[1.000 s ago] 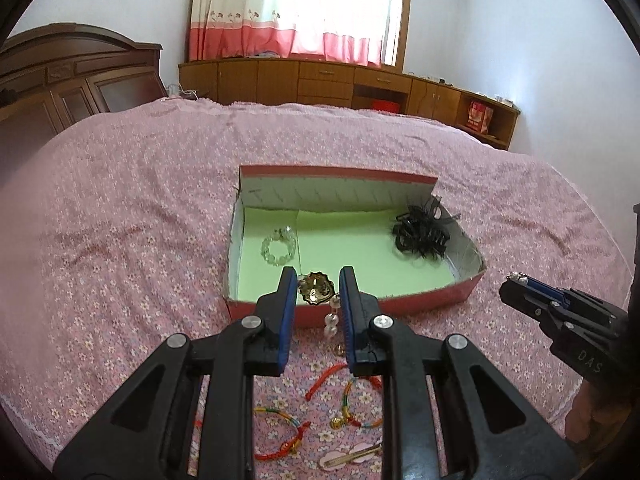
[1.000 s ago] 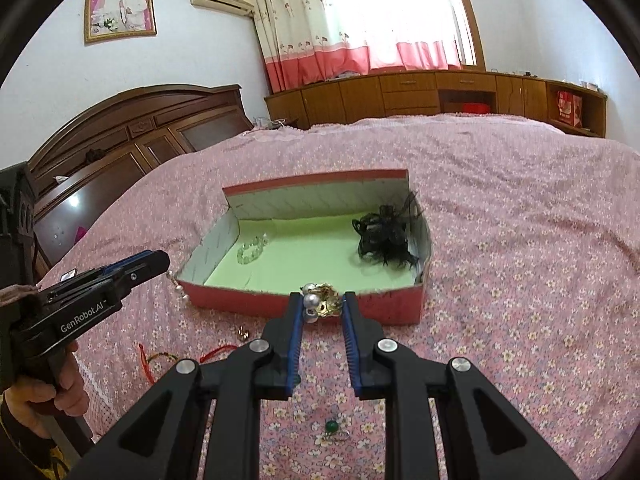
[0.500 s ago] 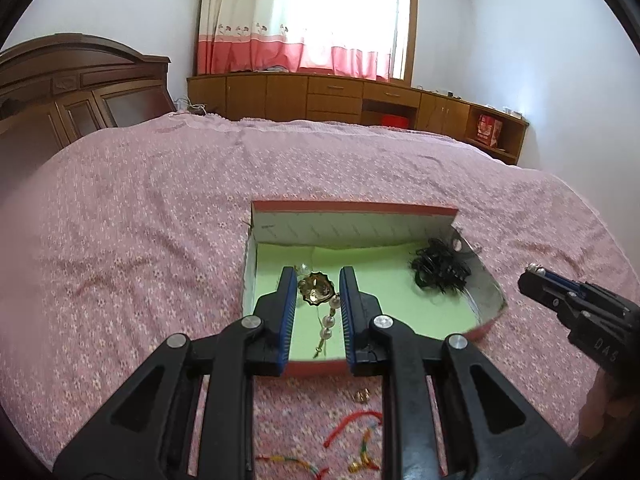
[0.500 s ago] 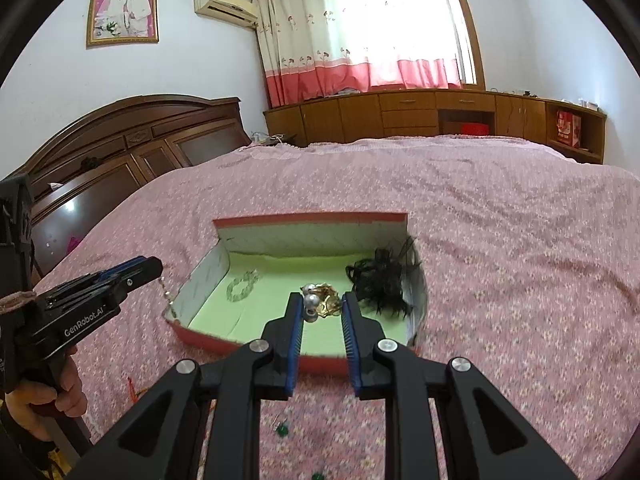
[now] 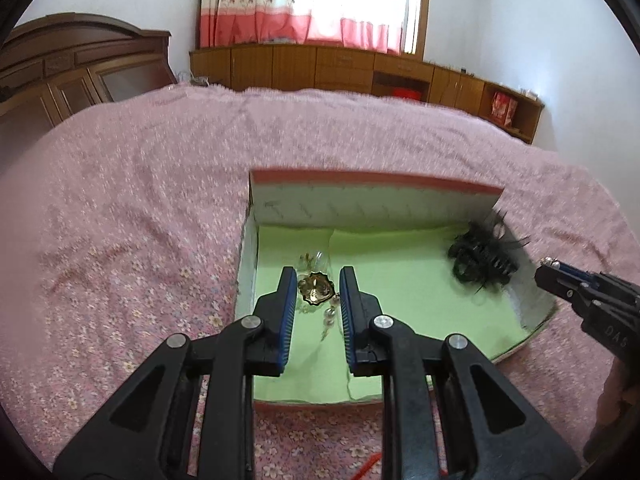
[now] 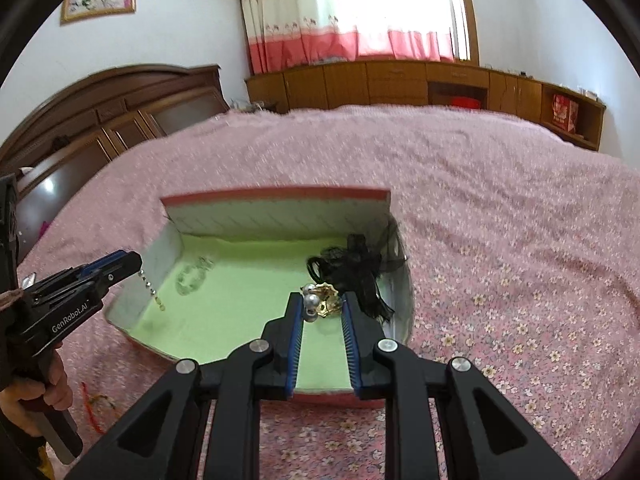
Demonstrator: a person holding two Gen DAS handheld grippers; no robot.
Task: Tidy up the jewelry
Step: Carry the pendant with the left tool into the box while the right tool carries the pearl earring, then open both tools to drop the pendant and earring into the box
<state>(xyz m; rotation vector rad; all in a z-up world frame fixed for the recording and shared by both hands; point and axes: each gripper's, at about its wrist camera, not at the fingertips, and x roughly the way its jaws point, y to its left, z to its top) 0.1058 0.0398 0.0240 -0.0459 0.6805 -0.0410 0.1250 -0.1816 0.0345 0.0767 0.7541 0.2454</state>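
My left gripper (image 5: 319,289) pinched a gold pendant (image 5: 316,289), right gripper (image 6: 322,305) pinched a pearl earring (image 6: 320,303) — both above the green-lined box (image 5: 376,200).

Leaving open green floor across the middle of the box (image 6: 256,312), between the clear bead bracelet (image 6: 193,274) near the left wall and the black hair accessories (image 6: 356,272) crowding the right corner. Blocking the far side with a raised back wall (image 5: 372,204). Offering lower near edges for entry from the bed (image 6: 500,240).
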